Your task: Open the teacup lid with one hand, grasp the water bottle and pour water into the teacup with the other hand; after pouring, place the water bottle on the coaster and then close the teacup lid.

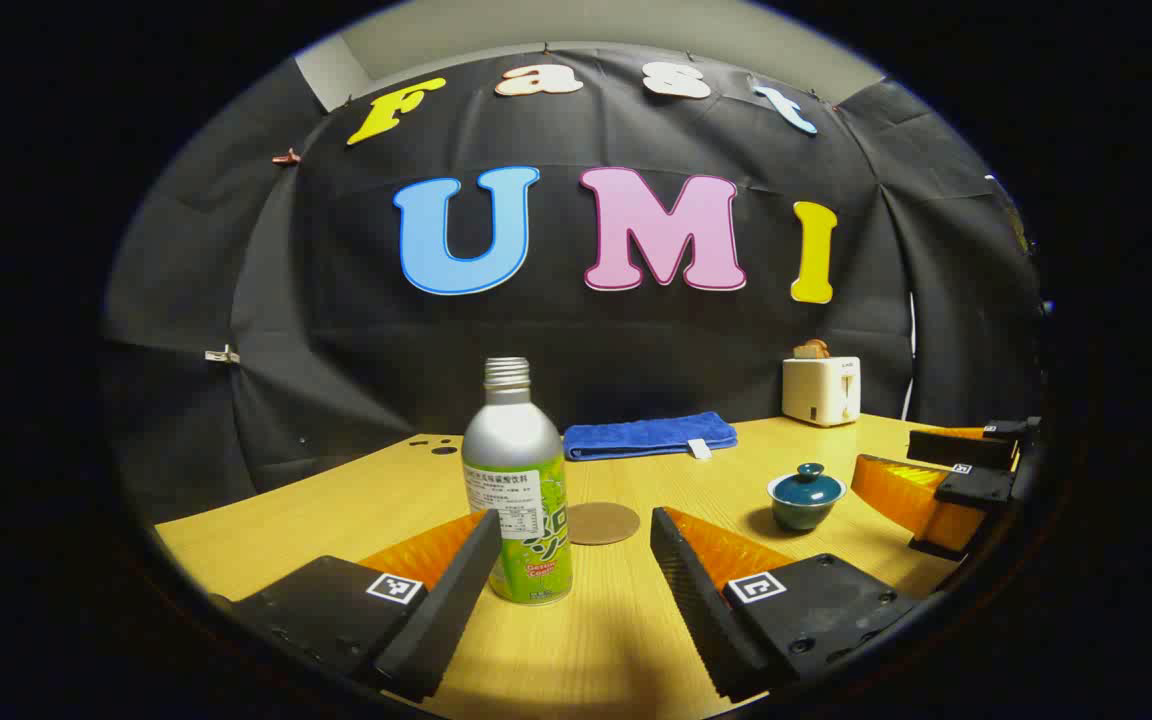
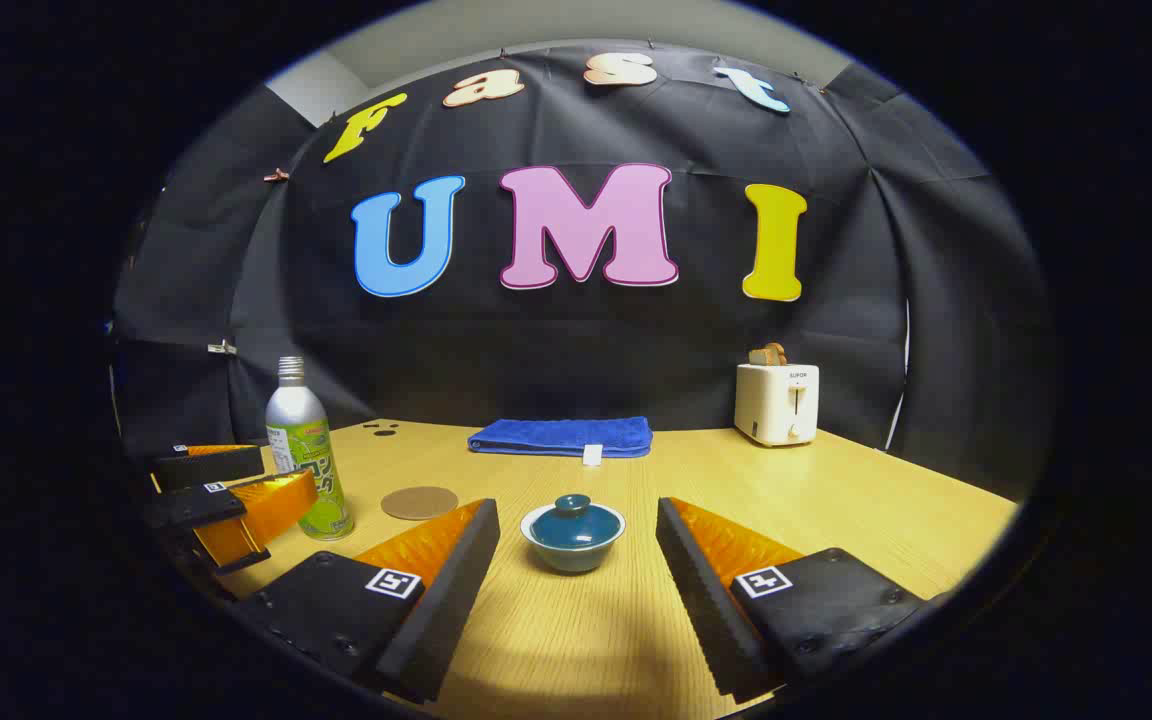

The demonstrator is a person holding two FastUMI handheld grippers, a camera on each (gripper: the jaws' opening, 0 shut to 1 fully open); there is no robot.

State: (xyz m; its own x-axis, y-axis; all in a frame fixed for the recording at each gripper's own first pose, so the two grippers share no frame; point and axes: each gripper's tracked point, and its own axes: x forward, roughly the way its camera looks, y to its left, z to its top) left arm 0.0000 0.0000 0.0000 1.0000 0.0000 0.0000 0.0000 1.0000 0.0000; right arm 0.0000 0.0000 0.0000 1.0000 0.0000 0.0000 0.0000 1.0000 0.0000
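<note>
A silver bottle with a green label [image 1: 520,490] stands upright on the wooden table, just ahead of my left gripper [image 1: 576,570], nearer its left finger. That gripper is open and holds nothing. A round brown coaster [image 1: 602,523] lies just behind the bottle. The teal teacup [image 2: 573,536] sits with its lid [image 2: 573,512] on, straight ahead of my right gripper [image 2: 576,570], which is open and apart from it. In the right gripper view the bottle [image 2: 304,450] and coaster [image 2: 420,502] are at the left, beside the left gripper [image 2: 226,490]. The right gripper [image 1: 946,480] shows at the right edge of the left gripper view, past the teacup [image 1: 806,497].
A folded blue towel [image 2: 564,437] lies at the back of the table [image 2: 836,500]. A white toaster [image 2: 777,402] with bread in it stands at the back right. Small dark holes [image 2: 379,429] mark the tabletop at the back left.
</note>
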